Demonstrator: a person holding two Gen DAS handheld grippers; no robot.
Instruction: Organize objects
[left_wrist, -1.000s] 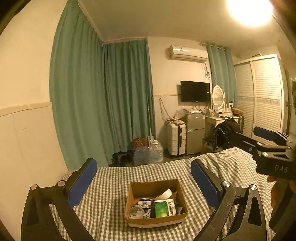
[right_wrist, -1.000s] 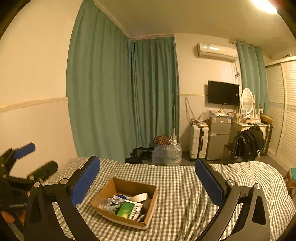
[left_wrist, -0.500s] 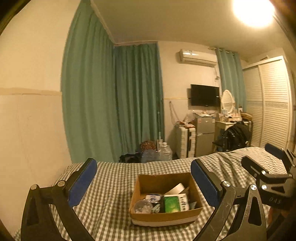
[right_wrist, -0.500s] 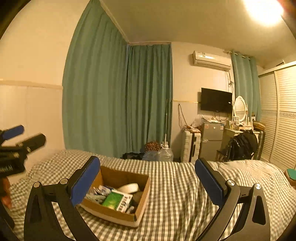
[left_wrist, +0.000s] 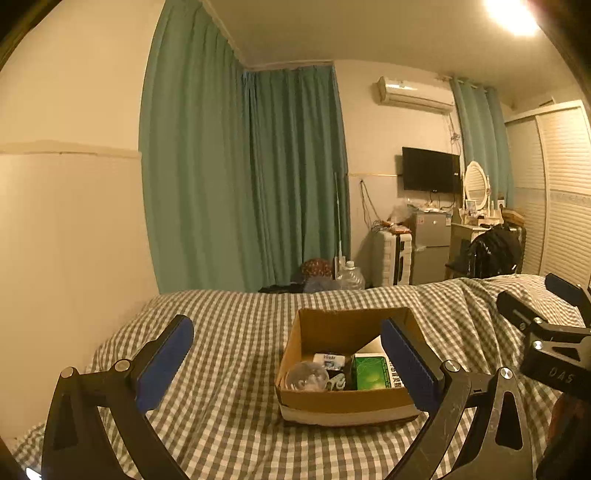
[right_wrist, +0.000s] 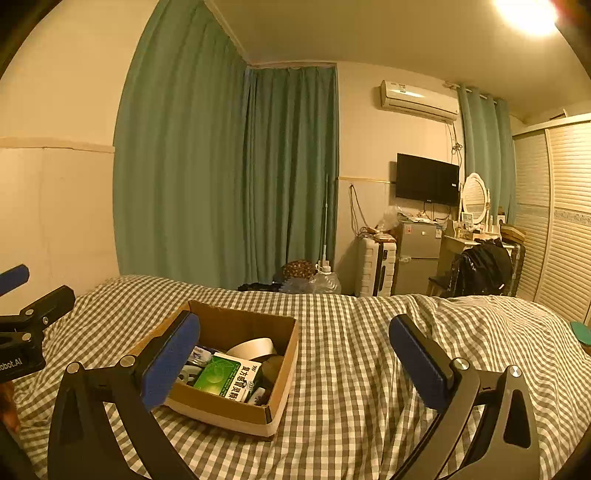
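Across the lower half of both views stretches the bed (left_wrist: 229, 369), its checked cover rumpled into folds toward the right side of the frame. Sitting on it is the cardboard box (left_wrist: 343, 400), low centre in the left wrist view and lower left in the right wrist view, open-topped and crowded. Inside we can see a green packet (right_wrist: 225, 378), a roll of tape (right_wrist: 253, 347) leaning toward the back wall, and a clear round container (left_wrist: 306, 376) at the front left corner; the smaller bits are too dim to name.

Both tools are spread wide and carrying nothing: the left tool (left_wrist: 286, 363) hovers short of the box with one pad overlapping its right wall in frame, the right tool (right_wrist: 295, 360) hangs over bare cover to the box's right.

The risks, by my reading: the bed is soft, so pressing down could tilt the box and spill it, and the tight packing means a reach for one item could drag its neighbour.

Room looks generous on the cover left and right of the box; the far edge of the bed drops away behind it.
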